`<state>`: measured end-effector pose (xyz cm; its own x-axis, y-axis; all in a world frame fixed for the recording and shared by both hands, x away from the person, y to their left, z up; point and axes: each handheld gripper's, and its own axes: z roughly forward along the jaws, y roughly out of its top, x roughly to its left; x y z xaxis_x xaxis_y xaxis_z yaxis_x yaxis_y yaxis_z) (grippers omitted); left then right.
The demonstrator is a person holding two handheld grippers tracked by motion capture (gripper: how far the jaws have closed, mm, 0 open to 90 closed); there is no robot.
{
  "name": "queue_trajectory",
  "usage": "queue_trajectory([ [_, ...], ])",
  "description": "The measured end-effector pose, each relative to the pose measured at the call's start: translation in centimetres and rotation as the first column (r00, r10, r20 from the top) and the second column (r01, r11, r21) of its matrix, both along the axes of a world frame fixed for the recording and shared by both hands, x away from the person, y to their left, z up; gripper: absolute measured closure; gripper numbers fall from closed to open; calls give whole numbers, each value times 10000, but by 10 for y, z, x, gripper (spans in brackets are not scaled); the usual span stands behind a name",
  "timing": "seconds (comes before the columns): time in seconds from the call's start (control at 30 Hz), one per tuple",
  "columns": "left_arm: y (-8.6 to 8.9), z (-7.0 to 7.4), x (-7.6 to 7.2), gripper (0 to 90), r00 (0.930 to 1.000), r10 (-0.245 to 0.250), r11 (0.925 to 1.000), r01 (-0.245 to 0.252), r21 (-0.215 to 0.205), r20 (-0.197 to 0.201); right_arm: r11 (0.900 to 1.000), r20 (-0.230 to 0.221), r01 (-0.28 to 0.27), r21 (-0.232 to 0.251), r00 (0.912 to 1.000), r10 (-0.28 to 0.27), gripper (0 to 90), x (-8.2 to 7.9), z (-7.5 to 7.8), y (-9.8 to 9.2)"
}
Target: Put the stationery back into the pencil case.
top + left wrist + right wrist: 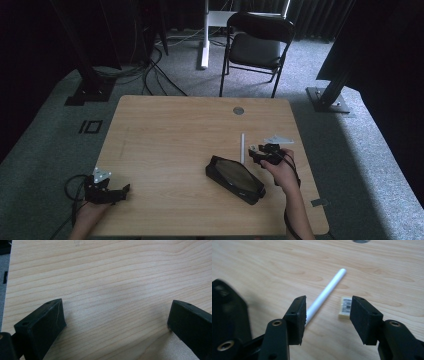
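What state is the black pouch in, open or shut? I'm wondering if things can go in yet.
Cannot tell: the black pouch lies flat, its closure indistinct.

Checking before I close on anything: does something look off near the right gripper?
Nothing damaged or spilled. The white pen lies flat on the table, partly behind one pad of the open right gripper. A small eraser sits apart from the pen, by the other pad. The black pencil case lies askew nearby.

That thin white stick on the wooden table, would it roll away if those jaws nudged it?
Probably: the thin white stick looks round and smooth, lying flat on the wooden table, so a sideways nudge could roll it. It looks straight and stiff, likely light. Its slick surface might slip between the jaws.
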<state>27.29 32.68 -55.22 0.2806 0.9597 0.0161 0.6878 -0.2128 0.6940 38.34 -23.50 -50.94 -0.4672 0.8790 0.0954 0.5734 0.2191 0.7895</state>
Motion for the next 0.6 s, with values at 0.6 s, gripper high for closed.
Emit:
queue_trajectory([
  [0.6,0,0,0,14,10000,-2,10000,2,1,0,9949,-250,997,-127,9947,-1000,515,21,-26,-4],
])
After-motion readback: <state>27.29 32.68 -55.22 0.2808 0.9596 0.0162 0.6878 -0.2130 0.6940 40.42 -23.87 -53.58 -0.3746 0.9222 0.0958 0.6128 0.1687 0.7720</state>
